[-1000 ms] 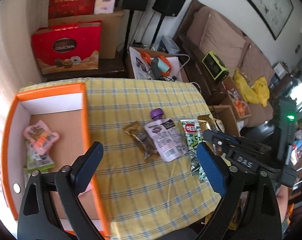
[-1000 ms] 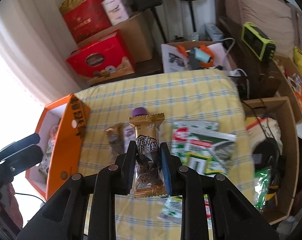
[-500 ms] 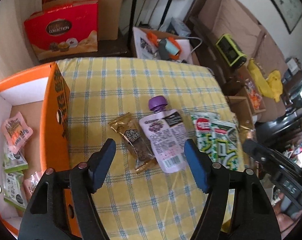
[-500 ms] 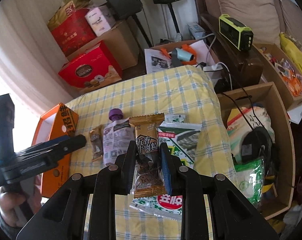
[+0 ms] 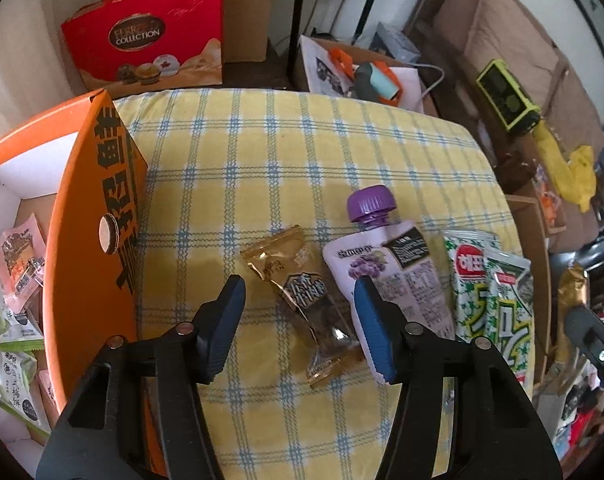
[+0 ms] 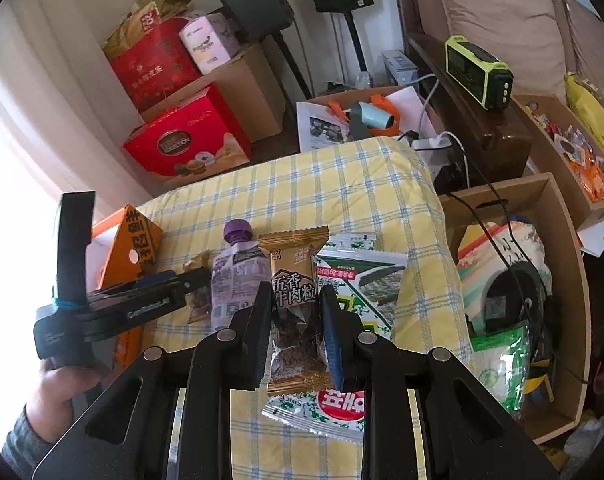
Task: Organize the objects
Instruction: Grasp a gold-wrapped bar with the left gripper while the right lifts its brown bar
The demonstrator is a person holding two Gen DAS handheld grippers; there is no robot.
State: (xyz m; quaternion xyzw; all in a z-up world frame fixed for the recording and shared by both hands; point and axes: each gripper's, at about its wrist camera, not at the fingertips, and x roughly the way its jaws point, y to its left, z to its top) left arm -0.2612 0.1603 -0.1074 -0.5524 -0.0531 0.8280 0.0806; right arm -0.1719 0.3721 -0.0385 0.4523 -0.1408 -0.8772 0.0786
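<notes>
Two hand-held grippers worked over a tabletop covered in yellow checked cloth. Largest was the orange box, standing open to the left of the left hand-held gripper, with pink and green snack packets lying inside it. Ahead and to the right of that gripper lay two green seaweed packets, overlapping each other. Just left of them lay the purple-capped pouch, its lower edge partly hidden behind the right blue pad of the left hand-held gripper. Smaller still, a gold-and-brown snack packet lay on the cloth between the two pads; the jaws had just been closing around it, yet both pads stood apart from it, so nothing was grasped. The right hand-held gripper was clenched on a brown beef-snack packet, held upright above the seaweed packets, with the pouch just to its left. A hand gripped the left tool's handle.
</notes>
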